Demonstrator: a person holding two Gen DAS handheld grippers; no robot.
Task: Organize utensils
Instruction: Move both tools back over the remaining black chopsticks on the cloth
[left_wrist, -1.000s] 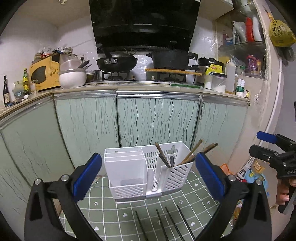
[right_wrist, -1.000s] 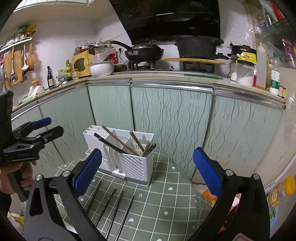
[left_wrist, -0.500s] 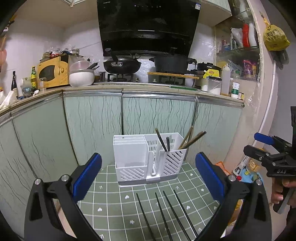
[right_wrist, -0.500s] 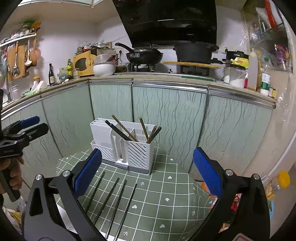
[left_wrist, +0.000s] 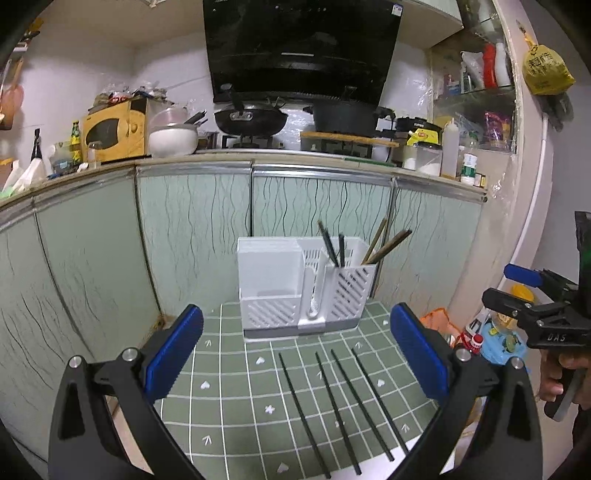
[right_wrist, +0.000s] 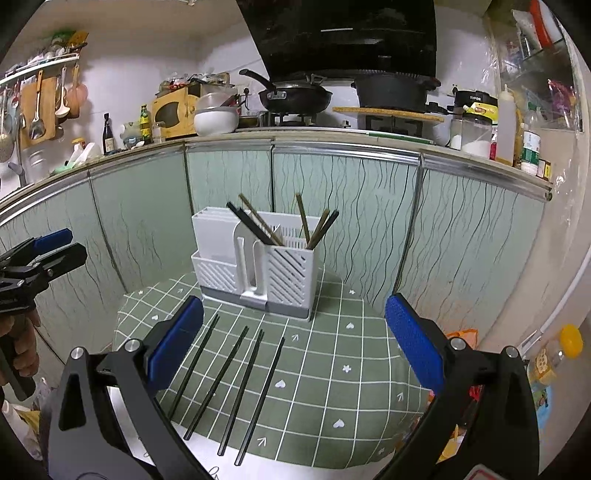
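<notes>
A white utensil holder (left_wrist: 303, 288) stands at the far edge of a green checked cloth (left_wrist: 236, 384) and holds several chopsticks, dark and wooden, in its right compartment. It also shows in the right wrist view (right_wrist: 258, 262). Several black chopsticks (left_wrist: 340, 398) lie side by side on the cloth in front of it, also seen in the right wrist view (right_wrist: 236, 387). My left gripper (left_wrist: 295, 362) is open and empty, above the near part of the cloth. My right gripper (right_wrist: 291, 350) is open and empty, to the right of it.
Pale green cabinet doors (left_wrist: 192, 236) stand right behind the holder. The counter above carries a wok (left_wrist: 251, 118), pots, a yellow microwave (left_wrist: 110, 129) and bottles. Toys and bottles (left_wrist: 498, 339) lie on the floor at the right of the cloth.
Both grippers have pulled back and up from the holder, so more of the cloth and the lying chopsticks show. Both stay open and empty.
</notes>
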